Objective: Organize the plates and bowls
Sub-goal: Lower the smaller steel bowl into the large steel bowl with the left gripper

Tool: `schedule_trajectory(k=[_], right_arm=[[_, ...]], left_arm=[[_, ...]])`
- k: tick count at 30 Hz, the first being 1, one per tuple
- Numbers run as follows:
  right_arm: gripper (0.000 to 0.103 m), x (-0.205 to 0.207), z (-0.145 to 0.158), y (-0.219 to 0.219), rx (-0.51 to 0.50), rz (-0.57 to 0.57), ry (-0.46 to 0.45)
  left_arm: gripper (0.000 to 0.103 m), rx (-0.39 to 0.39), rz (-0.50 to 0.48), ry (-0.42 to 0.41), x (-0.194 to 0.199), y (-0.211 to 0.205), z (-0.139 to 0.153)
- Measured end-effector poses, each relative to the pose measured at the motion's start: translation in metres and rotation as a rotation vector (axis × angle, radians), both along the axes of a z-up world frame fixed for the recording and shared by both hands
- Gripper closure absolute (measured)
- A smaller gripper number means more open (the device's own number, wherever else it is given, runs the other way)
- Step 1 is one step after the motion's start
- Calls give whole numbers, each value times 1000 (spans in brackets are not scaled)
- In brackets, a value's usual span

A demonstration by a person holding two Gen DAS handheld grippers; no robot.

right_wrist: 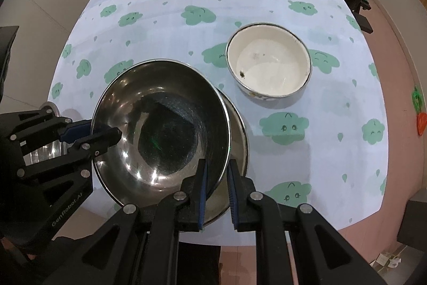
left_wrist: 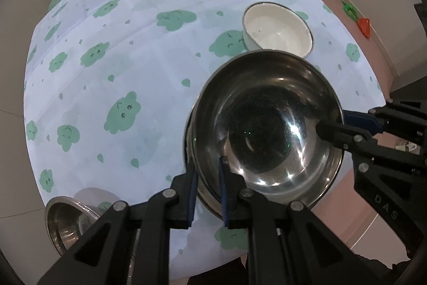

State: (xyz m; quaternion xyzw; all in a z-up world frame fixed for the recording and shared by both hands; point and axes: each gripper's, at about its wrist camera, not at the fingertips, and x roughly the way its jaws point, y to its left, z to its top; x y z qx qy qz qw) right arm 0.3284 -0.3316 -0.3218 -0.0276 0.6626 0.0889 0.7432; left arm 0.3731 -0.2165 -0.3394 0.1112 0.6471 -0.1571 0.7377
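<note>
So I'm counting three steel bowls [left_wrist: 267,124] [right_wrist: 236,151] [left_wrist: 66,221] and one white enamel bowl [right_wrist: 269,63] at 1 o'clock here.

Both tools, left [left_wrist: 207,191] and right [right_wrist: 216,194], downward, jaws clamped.

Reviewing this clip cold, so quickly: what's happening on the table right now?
A person holds a round stainless steel bowl with both handheld grippers: the left gripper is clamped on one side of its rim and the right gripper on the opposite side. The bowl sits over a second, similar steel bowl, apparently about to nest into it. A white enamel bowl stands apart on the cloud-patterned tablecloth, and another steel bowl sits near the table edge.
</note>
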Motion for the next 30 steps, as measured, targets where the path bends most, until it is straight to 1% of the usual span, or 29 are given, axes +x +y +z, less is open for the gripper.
schedule_trajectory(k=[12,22,30], right_arm=[[87,-2,-20,2,-29,23,43],[87,1,-20,1,-23,29,55],[86,2,-22,3,-26,42,66]], left_arm=[[91,-1,-16,37,-1,-3,-13],[91,17,-25,43,1,-9,-20],[91,7,-12,53,3,-7,-22]])
